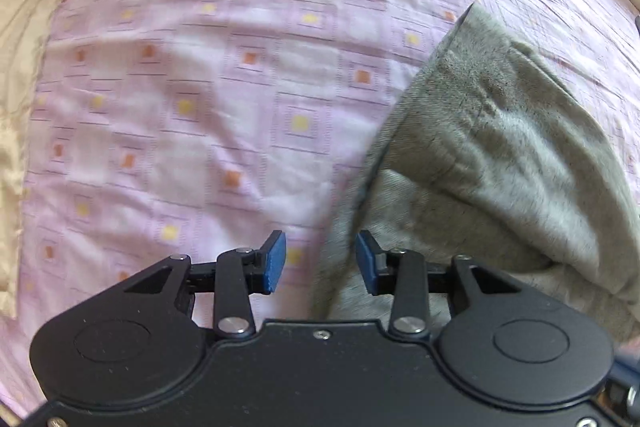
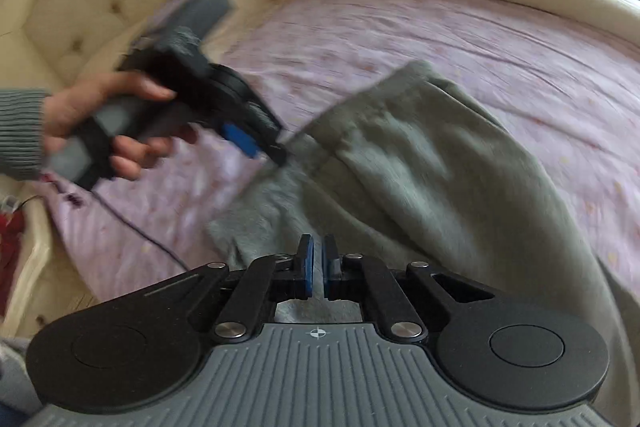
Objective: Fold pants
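1. Right gripper (image 2: 318, 267): blue pads almost together, nothing visibly pinched, low over the grey fleece pants (image 2: 420, 163).
2. Left gripper (image 1: 321, 263): jaws half open and empty, pointing down at the pants' edge, seemingly ready to grab.
3. Pants lie bunched on the lilac patterned bedsheet (image 1: 200, 87).

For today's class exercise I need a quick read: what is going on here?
A person holds a gripper in each hand over grey pants lying rumpled on a pink bedsheet. The left gripper is open above the pants' edge, holding nothing. The right gripper is nearly closed; no cloth shows between its pads. The pants are not yet neatly folded.
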`<move>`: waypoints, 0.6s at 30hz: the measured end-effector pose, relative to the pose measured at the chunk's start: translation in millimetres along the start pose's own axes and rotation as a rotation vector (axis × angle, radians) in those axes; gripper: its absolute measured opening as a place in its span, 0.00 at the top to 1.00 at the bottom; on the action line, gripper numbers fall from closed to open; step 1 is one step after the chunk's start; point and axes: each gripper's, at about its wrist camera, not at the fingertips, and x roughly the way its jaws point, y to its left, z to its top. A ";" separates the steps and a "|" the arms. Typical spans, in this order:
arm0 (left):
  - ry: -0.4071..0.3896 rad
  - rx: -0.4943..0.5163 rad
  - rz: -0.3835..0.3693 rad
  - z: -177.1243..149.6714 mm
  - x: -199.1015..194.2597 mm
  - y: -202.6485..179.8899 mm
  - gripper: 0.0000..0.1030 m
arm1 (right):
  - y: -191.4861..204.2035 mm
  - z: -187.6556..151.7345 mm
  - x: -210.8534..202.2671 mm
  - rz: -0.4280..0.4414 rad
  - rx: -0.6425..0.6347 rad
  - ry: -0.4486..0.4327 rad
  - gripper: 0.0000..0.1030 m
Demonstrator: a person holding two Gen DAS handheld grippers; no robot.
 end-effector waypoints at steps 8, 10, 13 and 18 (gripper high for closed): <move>-0.020 0.043 -0.005 14.5 -8.5 -27.3 0.50 | -73.5 59.4 11.0 -0.227 -0.001 -0.098 0.66; -0.020 0.068 -0.009 14.9 -6.1 -38.2 0.48 | -85.1 73.8 24.3 -0.261 -0.065 -0.053 0.66; -0.012 0.128 0.018 13.3 2.9 -52.9 0.44 | -98.5 85.7 43.9 -0.286 -0.115 -0.015 0.66; 0.023 0.159 0.060 5.7 26.7 -59.7 0.36 | -112.6 89.1 85.7 -0.248 -0.128 0.171 0.66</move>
